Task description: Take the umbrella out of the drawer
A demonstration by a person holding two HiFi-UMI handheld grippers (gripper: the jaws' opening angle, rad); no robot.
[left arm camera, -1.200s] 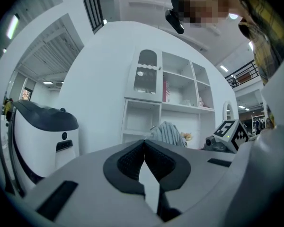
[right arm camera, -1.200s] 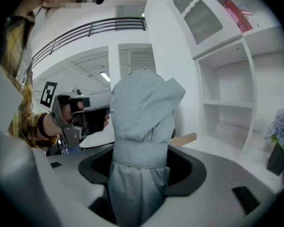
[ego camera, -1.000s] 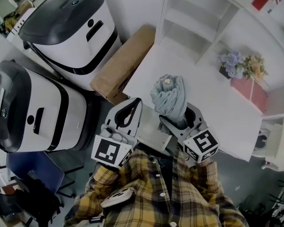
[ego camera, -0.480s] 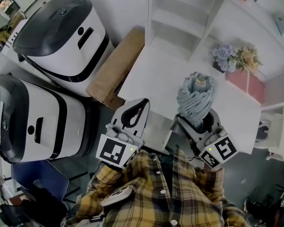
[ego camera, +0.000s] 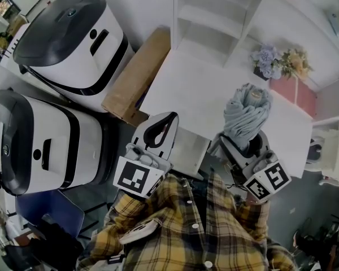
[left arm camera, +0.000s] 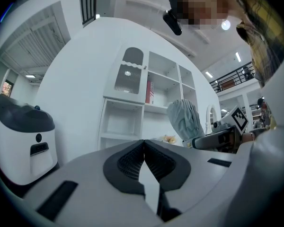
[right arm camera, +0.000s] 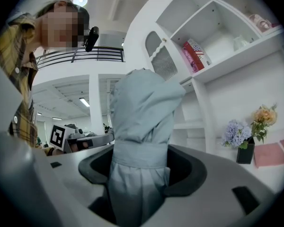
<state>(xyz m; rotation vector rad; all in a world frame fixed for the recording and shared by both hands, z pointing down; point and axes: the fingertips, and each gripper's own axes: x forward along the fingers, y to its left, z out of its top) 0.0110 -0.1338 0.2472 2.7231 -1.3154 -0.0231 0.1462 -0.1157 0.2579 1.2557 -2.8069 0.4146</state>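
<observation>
One umbrella (ego camera: 246,114) stands, seemingly upright, in the right hand-held gripper (right arm camera: 141,162).

A: Any text, numbers or brands legible?

B: None was. The left cube (ego camera: 137,176) on the left gripper (ego camera: 170,118) and the right cube (ego camera: 268,180) on the right gripper (ego camera: 246,144) bore only black-and-white square patterns, no characters. The red box (right arm camera: 195,55) on the shelf (right arm camera: 236,56) carried print, too small to read.

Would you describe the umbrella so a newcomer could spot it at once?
Find the white desk by the shelving. At its near edge, the right gripper holds the folded umbrella. It is the only pale blue-grey cloth bundle there.
</observation>
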